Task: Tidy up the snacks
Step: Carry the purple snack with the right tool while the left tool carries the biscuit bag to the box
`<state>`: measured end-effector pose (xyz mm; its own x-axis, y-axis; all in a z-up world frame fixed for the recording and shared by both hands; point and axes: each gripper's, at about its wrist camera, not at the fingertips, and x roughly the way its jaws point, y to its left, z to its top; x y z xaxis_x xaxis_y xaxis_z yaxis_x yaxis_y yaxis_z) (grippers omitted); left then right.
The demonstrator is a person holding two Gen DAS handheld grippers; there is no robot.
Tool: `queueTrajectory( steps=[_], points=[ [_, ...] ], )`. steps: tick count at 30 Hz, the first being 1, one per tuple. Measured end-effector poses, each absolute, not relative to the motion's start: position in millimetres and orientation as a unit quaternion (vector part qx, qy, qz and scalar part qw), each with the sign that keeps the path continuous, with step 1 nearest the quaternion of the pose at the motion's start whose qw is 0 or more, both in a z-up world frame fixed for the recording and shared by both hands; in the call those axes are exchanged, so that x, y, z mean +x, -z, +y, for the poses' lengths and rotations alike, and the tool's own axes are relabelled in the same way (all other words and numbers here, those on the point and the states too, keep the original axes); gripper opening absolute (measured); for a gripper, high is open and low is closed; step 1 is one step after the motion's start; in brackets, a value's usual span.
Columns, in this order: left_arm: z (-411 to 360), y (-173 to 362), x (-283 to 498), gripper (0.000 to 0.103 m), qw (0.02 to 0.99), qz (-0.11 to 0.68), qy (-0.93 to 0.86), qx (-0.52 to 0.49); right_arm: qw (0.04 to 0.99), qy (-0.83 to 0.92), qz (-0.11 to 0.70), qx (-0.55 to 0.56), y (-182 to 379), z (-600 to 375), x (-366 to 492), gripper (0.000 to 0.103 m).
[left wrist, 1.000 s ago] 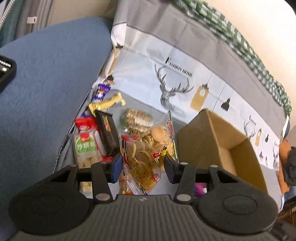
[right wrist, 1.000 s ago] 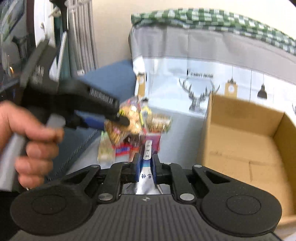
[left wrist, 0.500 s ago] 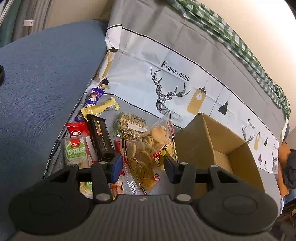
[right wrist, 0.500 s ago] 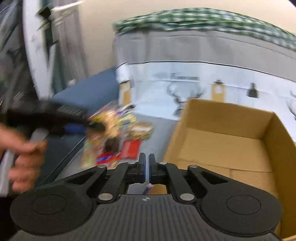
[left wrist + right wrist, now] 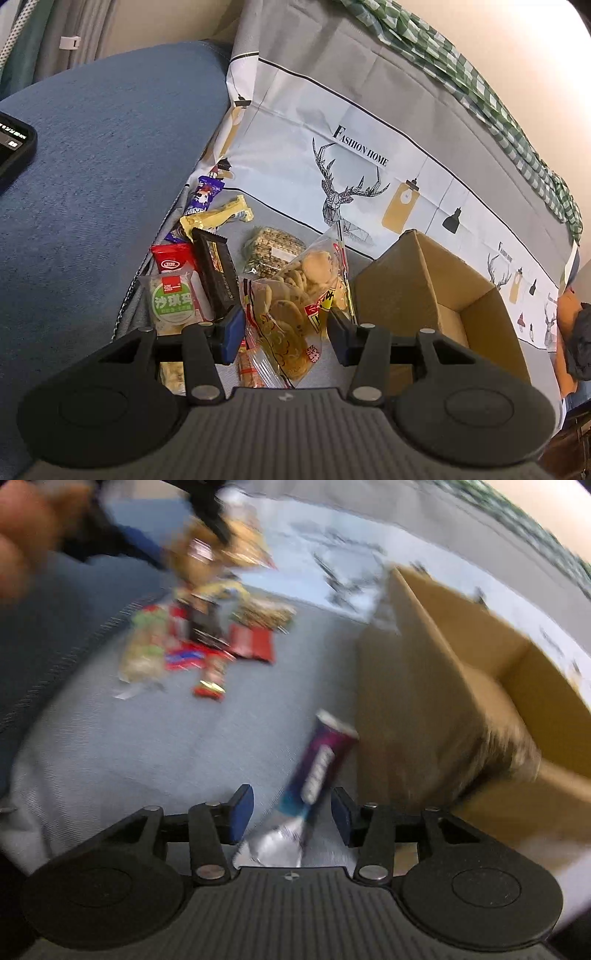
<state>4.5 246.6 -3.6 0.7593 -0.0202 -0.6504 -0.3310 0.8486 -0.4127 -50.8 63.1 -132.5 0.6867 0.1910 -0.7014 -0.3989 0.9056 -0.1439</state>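
We see the purple snack packet (image 5: pixel 322 764) lying loose beside the cardboard box (image 5: pixel 436 686), between the right tongs (image 5: pixel 291 814), which have just opened off it. Our left tongs (image 5: pixel 286 334) still grip the cookie bag (image 5: pixel 295 306).

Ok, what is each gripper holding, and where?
The left gripper clamps the cookie bag across its sides. The right gripper has just opened; the purple packet sits loose between its jaws.

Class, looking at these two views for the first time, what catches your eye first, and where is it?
The open cardboard box stands at right on the grey cover. Left of it lies a heap of snacks, topped by a clear cookie bag. A purple packet sits between the right tool's open pads.
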Motion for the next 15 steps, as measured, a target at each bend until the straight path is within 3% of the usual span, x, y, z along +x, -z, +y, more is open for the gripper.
queueTrajectory(
  steps=[4,5,6,10,15],
  points=[
    [247.3,4.7,3.7,0.053,0.901,0.336,-0.083,-0.263,0.915,-0.115,0.373,-0.105,143.5,59.8,-43.5,0.052],
    [246.8,4.8,3.6,0.053,0.901,0.337,-0.082,-0.262,0.915,-0.116,0.375,-0.093,143.9,58.6,-44.1,0.044],
    [246.6,4.9,3.4,0.053,0.901,0.337,-0.080,-0.261,0.914,-0.122,0.378,-0.079,142.9,57.0,-43.9,0.026],
    [243.5,3.8,4.4,0.053,0.902,0.337,-0.075,-0.258,0.911,-0.155,0.374,-0.075,142.5,59.7,-49.7,0.013],
    [241.2,1.6,4.2,0.053,0.906,0.330,-0.077,-0.254,0.916,-0.220,0.327,-0.072,116.8,61.8,-63.2,0.009]
  ],
)
